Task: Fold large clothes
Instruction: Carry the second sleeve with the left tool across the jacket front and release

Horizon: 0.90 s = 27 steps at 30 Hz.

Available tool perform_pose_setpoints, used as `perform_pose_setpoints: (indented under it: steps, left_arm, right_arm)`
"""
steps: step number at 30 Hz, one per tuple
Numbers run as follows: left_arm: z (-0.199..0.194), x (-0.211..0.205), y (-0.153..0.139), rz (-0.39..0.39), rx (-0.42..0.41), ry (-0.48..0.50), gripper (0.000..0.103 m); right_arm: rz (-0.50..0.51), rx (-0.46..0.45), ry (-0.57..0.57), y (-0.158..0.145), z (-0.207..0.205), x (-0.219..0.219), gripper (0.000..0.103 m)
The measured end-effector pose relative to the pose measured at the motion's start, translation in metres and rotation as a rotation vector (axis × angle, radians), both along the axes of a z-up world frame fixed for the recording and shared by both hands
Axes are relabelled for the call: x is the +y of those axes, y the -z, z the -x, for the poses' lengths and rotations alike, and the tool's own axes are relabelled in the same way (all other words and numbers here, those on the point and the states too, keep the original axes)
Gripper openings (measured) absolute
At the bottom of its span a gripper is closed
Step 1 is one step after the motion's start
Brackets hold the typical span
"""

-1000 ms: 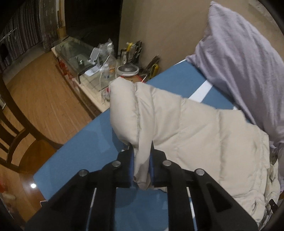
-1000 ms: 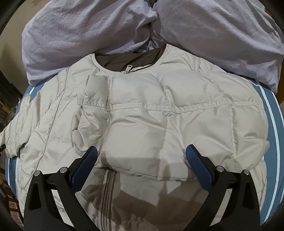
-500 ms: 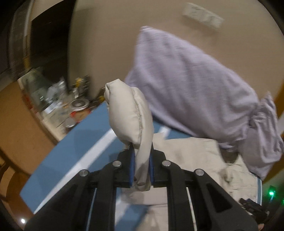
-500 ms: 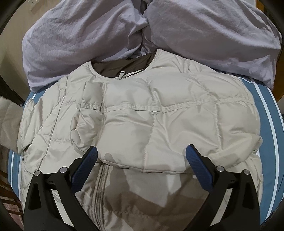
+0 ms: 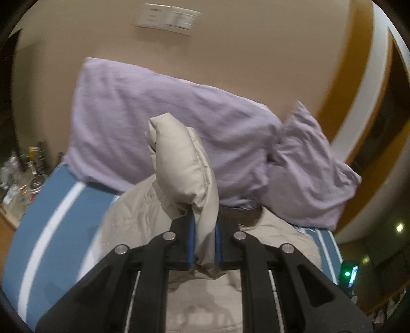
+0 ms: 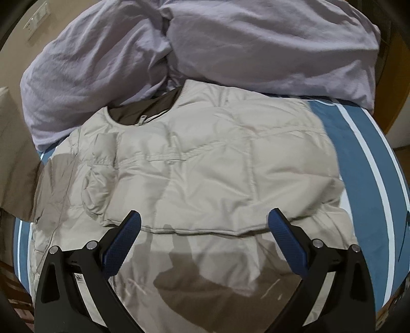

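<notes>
While the left claw [image 5: 204,239] is clamped on a raised sleeve [image 5: 183,166], the beige puffer jacket [image 6: 205,174] lies on the blue bed [image 6: 364,158]; lilac pillows [image 6: 256,41] crowd its far collar; right claw [image 6: 204,237] apart above it.

Beige wall [image 5: 230,64] with switch plate [image 5: 167,19]; lilac pillows [image 6: 269,43] on blue-striped bed [image 6: 358,158]; cluttered side table [image 5: 18,174].

Support: bed with blue sheet [image 6: 358,153], white stripes along its edges. Beige quilted jacket [image 6: 217,174] lies flat at centre, collar toward 12 o'clock. Two lilac pillows [image 6: 230,43] at 12 o'clock, touching collar.
</notes>
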<state>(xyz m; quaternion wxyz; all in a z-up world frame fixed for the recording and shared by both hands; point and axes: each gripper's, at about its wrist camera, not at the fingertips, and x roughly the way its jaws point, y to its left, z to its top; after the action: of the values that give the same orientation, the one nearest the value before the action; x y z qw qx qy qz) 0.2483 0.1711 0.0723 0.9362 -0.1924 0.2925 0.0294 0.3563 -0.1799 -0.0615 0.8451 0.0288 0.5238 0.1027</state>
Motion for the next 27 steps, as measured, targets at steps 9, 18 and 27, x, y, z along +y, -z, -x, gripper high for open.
perform_pose_setpoints:
  steps: [9, 18, 27]
  left_arm:
    - [-0.046, -0.073, 0.048, 0.018, 0.125, 0.151, 0.013]
    - [-0.069, -0.119, 0.1, -0.013, 0.271, 0.227, 0.013]
    - [-0.069, -0.119, 0.1, 0.012, 0.293, 0.25, 0.027]
  right_arm:
    - [0.009, -0.007, 0.05, -0.002, 0.01, -0.028, 0.101]
    - [0.016, 0.008, 0.078, 0.002, 0.014, -0.041, 0.101]
    - [0.017, 0.009, 0.071, 0.003, 0.015, -0.04, 0.101]
